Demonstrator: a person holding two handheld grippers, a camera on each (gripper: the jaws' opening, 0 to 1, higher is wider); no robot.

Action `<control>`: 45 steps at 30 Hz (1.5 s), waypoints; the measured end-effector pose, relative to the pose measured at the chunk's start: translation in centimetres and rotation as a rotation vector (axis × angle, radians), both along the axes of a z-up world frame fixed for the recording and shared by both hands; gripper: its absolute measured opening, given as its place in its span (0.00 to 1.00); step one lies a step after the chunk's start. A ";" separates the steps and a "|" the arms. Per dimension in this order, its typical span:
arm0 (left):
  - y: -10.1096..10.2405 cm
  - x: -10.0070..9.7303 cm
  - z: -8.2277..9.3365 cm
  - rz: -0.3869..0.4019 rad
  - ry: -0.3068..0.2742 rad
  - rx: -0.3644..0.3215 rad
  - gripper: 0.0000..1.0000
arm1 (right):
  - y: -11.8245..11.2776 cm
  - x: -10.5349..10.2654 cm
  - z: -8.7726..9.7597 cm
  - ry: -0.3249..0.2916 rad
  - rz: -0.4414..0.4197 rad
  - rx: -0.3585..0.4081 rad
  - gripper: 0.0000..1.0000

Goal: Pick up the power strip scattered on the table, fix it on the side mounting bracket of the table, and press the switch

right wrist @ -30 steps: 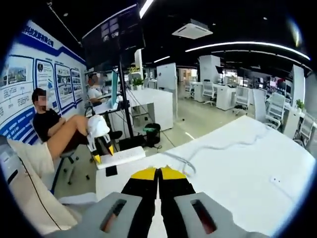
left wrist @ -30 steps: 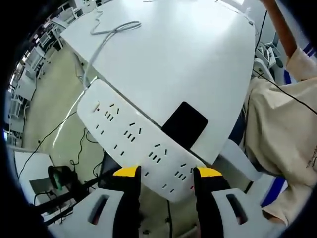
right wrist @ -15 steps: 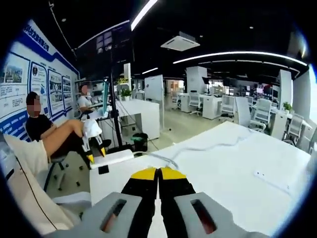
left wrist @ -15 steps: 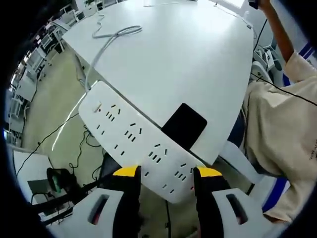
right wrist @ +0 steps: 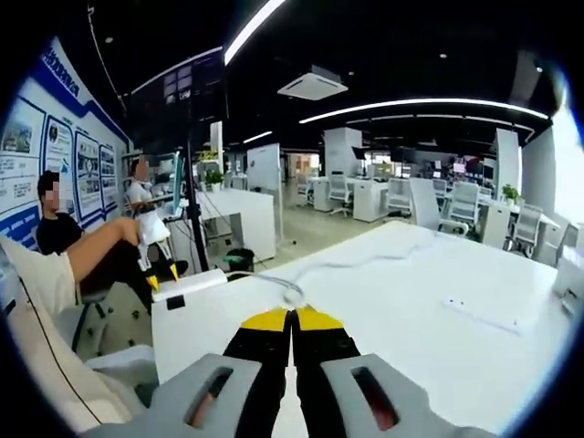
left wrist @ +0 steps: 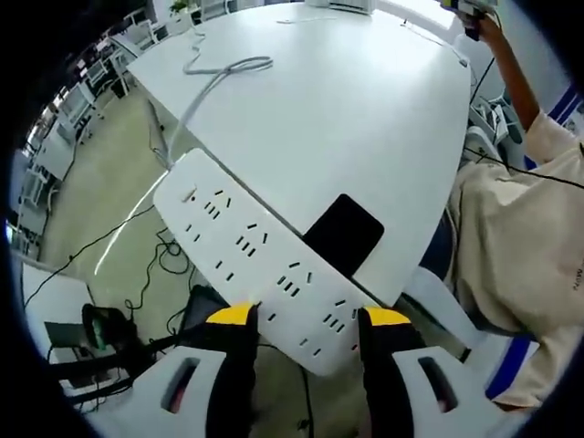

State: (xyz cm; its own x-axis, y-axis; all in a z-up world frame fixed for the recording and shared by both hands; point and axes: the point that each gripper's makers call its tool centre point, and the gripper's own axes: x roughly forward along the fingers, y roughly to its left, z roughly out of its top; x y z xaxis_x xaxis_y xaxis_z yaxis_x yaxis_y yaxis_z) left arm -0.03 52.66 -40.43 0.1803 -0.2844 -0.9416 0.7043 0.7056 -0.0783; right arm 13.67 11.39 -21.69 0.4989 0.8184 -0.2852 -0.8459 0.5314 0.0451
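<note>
A long white power strip [left wrist: 251,251] with several socket groups lies slanted along the white table's [left wrist: 347,119] near edge. Its near end sits between the yellow-tipped jaws of my left gripper [left wrist: 307,318], which is shut on it. A black rectangular pad [left wrist: 343,234] lies on the tabletop just beyond the strip. The strip's white cable [left wrist: 219,73] loops across the far side of the table. In the right gripper view, my right gripper [right wrist: 292,319] is shut on nothing above the table, and the left gripper [right wrist: 157,248] holds the strip [right wrist: 190,281] at the table's far-left corner.
A person's beige sleeve [left wrist: 520,255] and raised arm fill the right of the left gripper view. Floor cables and a black stand base [left wrist: 109,328] lie below the table edge. A second white bar [right wrist: 484,315] rests on the table. People sit at the left [right wrist: 55,237] beside a tall monitor stand [right wrist: 193,219].
The left gripper still grips the strip, and its view has shifted only slightly. The right gripper's camera has swung, so the left gripper and strip now look smaller and further left.
</note>
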 end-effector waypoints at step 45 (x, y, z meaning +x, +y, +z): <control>-9.0 4.3 6.1 -0.053 -0.292 -0.125 0.57 | -7.6 0.8 -4.0 -0.008 -0.213 0.045 0.00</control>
State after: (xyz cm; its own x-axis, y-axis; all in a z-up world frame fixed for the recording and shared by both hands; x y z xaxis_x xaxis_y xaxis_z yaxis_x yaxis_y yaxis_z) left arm 4.32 43.71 -34.33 0.4196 -0.4111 -0.8093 0.7453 0.6649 0.0487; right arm 14.49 3.83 -25.70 0.6636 0.7065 -0.2458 -0.7155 0.6954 0.0670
